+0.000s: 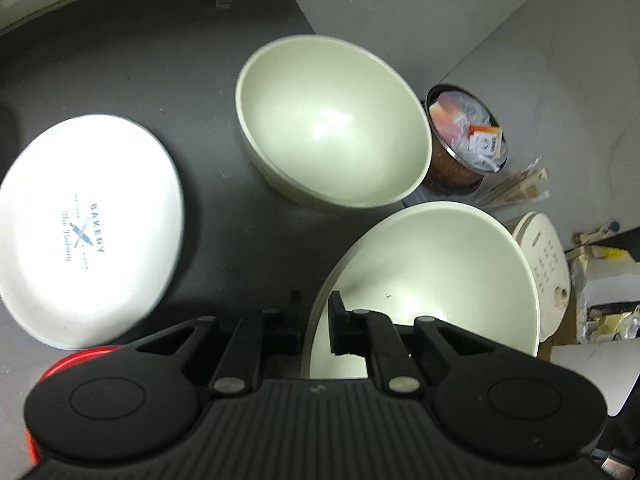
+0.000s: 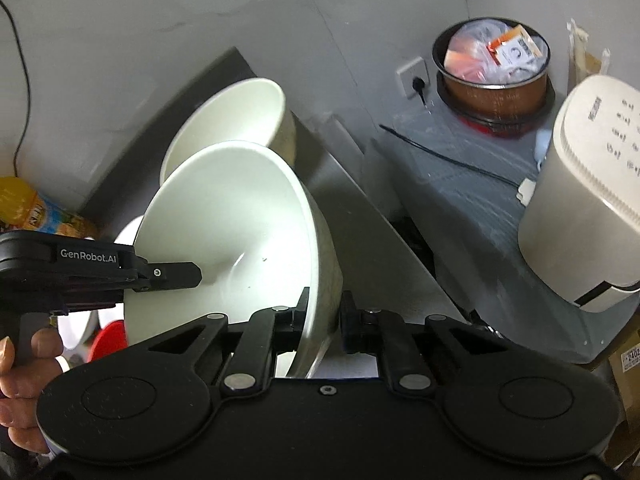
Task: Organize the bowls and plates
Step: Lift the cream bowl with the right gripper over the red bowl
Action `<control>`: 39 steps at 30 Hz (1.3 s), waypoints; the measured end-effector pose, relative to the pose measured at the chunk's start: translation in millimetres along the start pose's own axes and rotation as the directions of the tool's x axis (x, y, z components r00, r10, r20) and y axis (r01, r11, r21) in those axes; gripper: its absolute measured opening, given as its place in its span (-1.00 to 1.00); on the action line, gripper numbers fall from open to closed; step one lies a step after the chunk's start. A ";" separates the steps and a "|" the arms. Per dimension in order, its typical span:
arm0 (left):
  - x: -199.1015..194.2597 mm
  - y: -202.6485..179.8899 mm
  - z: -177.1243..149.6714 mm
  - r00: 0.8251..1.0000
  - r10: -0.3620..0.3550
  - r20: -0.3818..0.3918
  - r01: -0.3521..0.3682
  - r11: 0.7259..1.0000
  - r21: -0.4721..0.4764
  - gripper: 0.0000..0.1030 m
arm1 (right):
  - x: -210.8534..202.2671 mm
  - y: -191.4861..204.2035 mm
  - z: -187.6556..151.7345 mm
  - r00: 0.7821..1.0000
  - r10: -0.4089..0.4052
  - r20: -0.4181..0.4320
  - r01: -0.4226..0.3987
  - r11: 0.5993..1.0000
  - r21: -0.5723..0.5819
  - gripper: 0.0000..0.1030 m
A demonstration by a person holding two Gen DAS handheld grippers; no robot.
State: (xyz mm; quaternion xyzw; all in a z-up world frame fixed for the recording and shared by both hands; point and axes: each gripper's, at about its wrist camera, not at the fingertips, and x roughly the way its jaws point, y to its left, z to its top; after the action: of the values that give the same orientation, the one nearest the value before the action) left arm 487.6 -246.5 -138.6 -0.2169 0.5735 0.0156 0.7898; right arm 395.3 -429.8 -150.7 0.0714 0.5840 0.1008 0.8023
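A pale green bowl (image 1: pixel 432 272) is held between both grippers, tilted. My left gripper (image 1: pixel 316 322) is shut on its near rim, one finger inside and one outside. In the right wrist view the same bowl (image 2: pixel 232 232) has its right wall pinched by my right gripper (image 2: pixel 325 314), while the left gripper (image 2: pixel 176 276) clamps the opposite rim. A second pale bowl (image 1: pixel 332 120) stands behind it on the dark table (image 1: pixel 160 60) and also shows as the far bowl (image 2: pixel 232 120). A white plate (image 1: pixel 88 236) printed "BAKERY" lies to the left.
A red round object (image 1: pixel 64 364) sits under the plate's near edge. Beyond the table's right edge stand a copper bin (image 2: pixel 492 80) stuffed with wrappers and a cream rice cooker (image 2: pixel 580 200). A juice bottle (image 2: pixel 28 208) stands at the left. A hand (image 2: pixel 24 364) grips the left tool.
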 end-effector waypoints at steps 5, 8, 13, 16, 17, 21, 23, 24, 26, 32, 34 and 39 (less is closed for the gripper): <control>-27.2 11.0 -1.5 0.999 -0.035 0.035 0.036 0.999 -0.024 -0.80 | -12.0 11.2 3.0 0.999 0.037 0.025 -0.037 0.999 0.020 -0.75; -42.9 17.5 0.1 0.997 -0.043 0.060 0.045 0.998 -0.039 -0.82 | -20.2 23.7 4.3 0.997 0.053 0.053 -0.053 0.999 0.005 -0.73; -68.4 33.8 -3.6 0.993 -0.058 0.103 0.065 0.995 -0.069 -0.82 | -29.9 45.8 2.5 0.994 0.078 0.082 -0.076 0.997 -0.024 -0.73; -86.6 46.5 -6.4 0.990 -0.067 0.125 0.077 0.994 -0.071 -0.82 | -34.7 59.2 -1.2 0.991 0.095 0.092 -0.092 0.995 -0.037 -0.72; -90.2 50.2 -6.5 0.989 -0.069 0.131 0.079 0.994 -0.073 -0.82 | -35.6 62.3 -2.0 0.991 0.100 0.092 -0.097 0.994 -0.042 -0.72; -108.1 67.0 -14.2 0.986 -0.063 0.153 0.076 0.994 -0.079 -0.82 | -39.2 83.4 -8.5 0.989 0.118 0.093 -0.112 0.991 -0.068 -0.71; -115.0 76.0 -17.4 0.985 -0.066 0.159 0.081 0.993 -0.084 -0.81 | -40.7 91.7 -12.5 0.988 0.124 0.094 -0.117 0.990 -0.074 -0.70; -117.8 81.2 -19.1 0.985 -0.065 0.158 0.079 0.993 -0.087 -0.81 | -40.7 95.9 -14.8 0.988 0.126 0.093 -0.118 0.990 -0.078 -0.70; -122.2 89.1 -23.6 0.986 -0.058 0.154 0.072 0.993 -0.089 -0.80 | -40.4 104.1 -20.1 0.988 0.126 0.091 -0.118 0.989 -0.083 -0.69; -127.1 108.1 -38.2 0.992 -0.050 0.119 0.060 0.995 -0.084 -0.74 | -34.1 117.7 -40.2 0.991 0.118 0.062 -0.113 0.991 -0.072 -0.68; -126.7 112.9 -43.8 0.993 -0.050 0.109 0.059 0.995 -0.083 -0.74 | -34.8 121.9 -49.9 0.992 0.116 0.054 -0.112 0.992 -0.065 -0.68; -121.4 122.7 -56.4 0.996 -0.048 0.077 0.055 0.995 -0.083 -0.73 | -31.8 126.4 -66.0 0.995 0.098 0.038 -0.095 0.994 -0.055 -0.68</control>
State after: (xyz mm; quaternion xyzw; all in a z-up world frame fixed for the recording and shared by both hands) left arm 361.9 -128.5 -81.6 -0.2644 0.5363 0.0277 0.8011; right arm 313.1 -315.3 -112.3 0.0804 0.5608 0.1534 0.8097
